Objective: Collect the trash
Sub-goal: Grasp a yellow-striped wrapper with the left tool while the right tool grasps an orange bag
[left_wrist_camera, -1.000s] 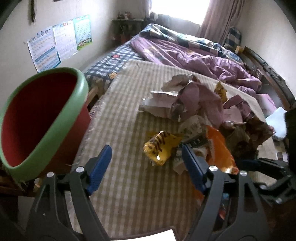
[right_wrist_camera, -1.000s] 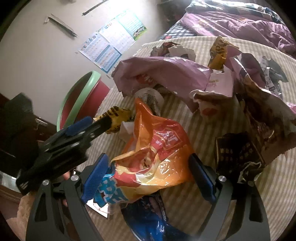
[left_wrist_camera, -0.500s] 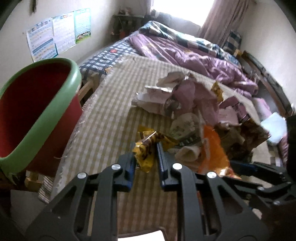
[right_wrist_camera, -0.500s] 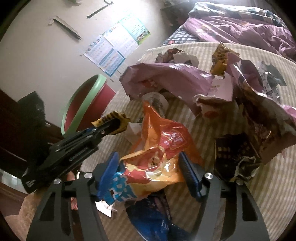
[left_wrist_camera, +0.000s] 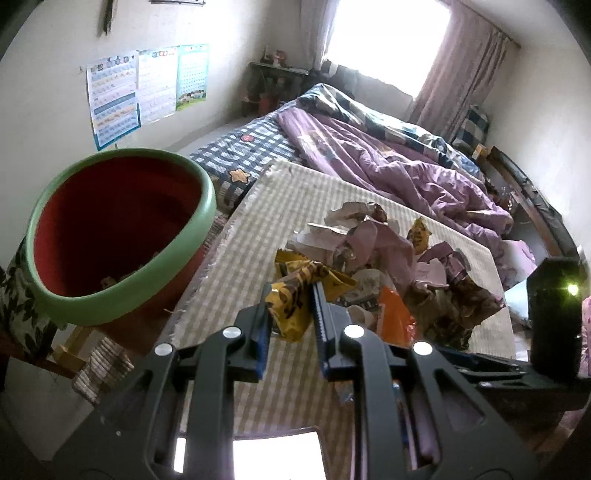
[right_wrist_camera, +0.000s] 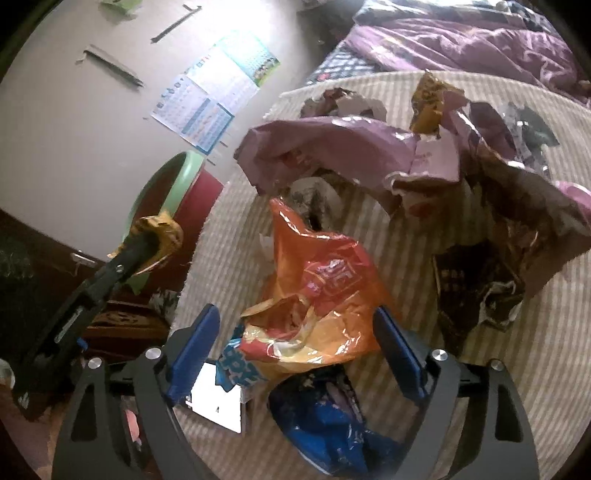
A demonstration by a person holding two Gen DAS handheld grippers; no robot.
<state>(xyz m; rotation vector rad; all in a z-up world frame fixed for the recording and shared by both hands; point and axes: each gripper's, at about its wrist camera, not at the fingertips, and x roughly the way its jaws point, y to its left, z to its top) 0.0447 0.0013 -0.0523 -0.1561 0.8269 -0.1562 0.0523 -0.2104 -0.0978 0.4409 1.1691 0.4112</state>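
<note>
Left claw [left_wrist_camera: 289,314] pinching yellow wrapper [left_wrist_camera: 295,295], right claw [right_wrist_camera: 293,341] spread, just widened, around orange bag [right_wrist_camera: 325,295]

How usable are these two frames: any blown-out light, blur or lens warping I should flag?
Left wrist view: the window is blown out white, the room bends at the edges, yet the yellow wrapper in the left gripper is sharp. Right wrist view: dimmer, glare on the wall, soft blur over the purple bag; the orange bag between the open right gripper stays readable.
</note>
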